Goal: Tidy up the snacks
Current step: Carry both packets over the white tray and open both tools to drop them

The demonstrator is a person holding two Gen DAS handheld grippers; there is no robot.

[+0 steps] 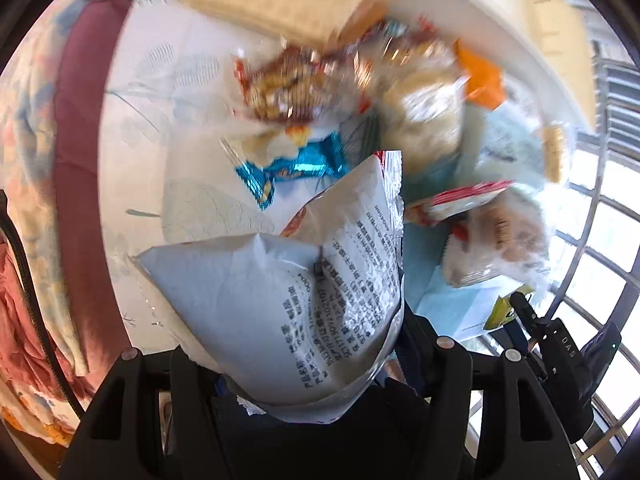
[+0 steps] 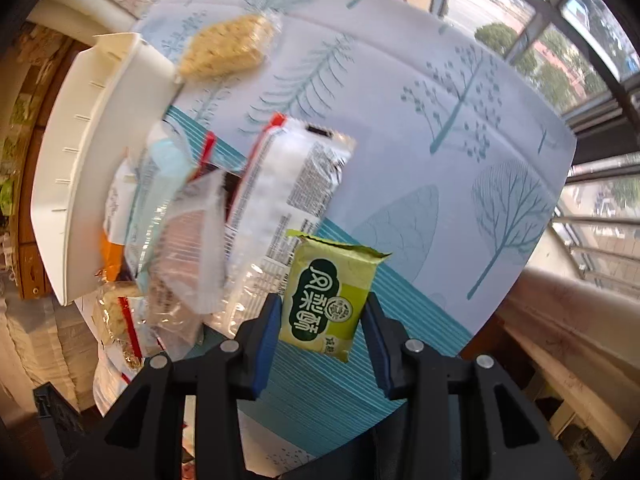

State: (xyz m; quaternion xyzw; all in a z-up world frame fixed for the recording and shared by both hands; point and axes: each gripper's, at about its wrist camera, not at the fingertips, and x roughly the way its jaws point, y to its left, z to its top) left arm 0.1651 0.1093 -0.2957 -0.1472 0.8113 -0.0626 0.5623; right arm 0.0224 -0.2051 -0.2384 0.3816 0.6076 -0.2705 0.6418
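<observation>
While both tongs carry a packet clear of the heap, the sorting looks barely begun:

Landmark: the snack pile (image 2: 180,216), a loose heap of wrapped packets on the surface (image 2: 460,120), which wears a pale cloth printed with teal trees.

Left tongs (image 1: 316,360): pinching a white pouch (image 1: 280,300) by its lower end; the pouch rises in front of the pile and hides most of both fingers.

Right tongs (image 2: 324,340): blue-padded fingers pressed on either side of a green packet (image 2: 332,300), held just to the right of the pile in the right wrist view.

Done so far: two packets are picked out; I judge that none has reached a final place, as the white tray (image 2: 92,140) on the far side of the pile from the green packet shows no snacks on the part in view.

Left to do: most of the pile is unsorted, including a blue foil wrapper (image 1: 296,168) at the pile's near edge, an orange packet (image 1: 480,76) at its far edge, and a clear bag of pale crisped cake (image 2: 224,50) beyond the pile beside the tray.

Materials: pouch is matte, puffed and creased, with dense black print; green packet is flat, rectangular, crimped at the top; pile wrappers are thin, crinkly, glossy film, some see-through.

Tray: rigid white plastic, straight walls with small slots.
</observation>
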